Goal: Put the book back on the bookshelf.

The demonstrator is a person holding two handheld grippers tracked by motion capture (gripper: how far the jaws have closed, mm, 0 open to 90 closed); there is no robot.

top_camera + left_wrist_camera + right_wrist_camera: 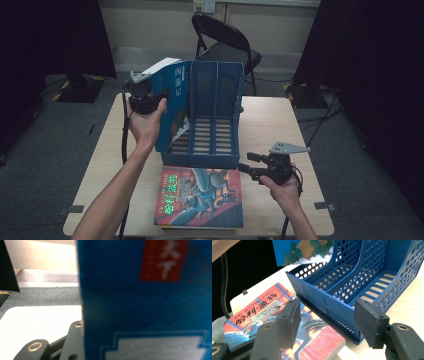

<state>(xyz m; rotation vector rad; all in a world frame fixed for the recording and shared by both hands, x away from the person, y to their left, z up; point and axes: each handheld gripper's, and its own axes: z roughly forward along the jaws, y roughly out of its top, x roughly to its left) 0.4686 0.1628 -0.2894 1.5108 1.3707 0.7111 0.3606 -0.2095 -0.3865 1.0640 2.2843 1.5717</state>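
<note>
While the person's left forearm reaches up along the left side of the pale wooden table [260,125], the left hand [145,122] is raised with its wrist bent, carrying the left gripper [150,97] at the level of the file rack's top. Its jaws are closed on a blue-covered book with white Chinese characters on its spine [172,100], gripping it by the near edge; in the left gripper view the blue cover [145,305] stands right against the one jaw that shows. The book is held tilted, its top leaning away from the gripper, its lower end down in the leftmost compartment of the dark blue perforated plastic file rack [215,120], just right of the gripper.

Below the rack, nearer the person, a large red and blue illustrated book with yellow-green Chinese lettering [200,197] lies flat on the table, its far edge close against the rack's low front.

Right of that book, the right forearm comes up from the bottom edge and the right hand [282,187] sits low over the table, holding the right gripper [250,165] roughly level and pointing left toward the rack's front corner. Its jaws stand moderately apart with nothing between them; in the right gripper view the rack's front wall [327,305] and the flat book [262,307] lie just beyond the pads [369,322].
</note>
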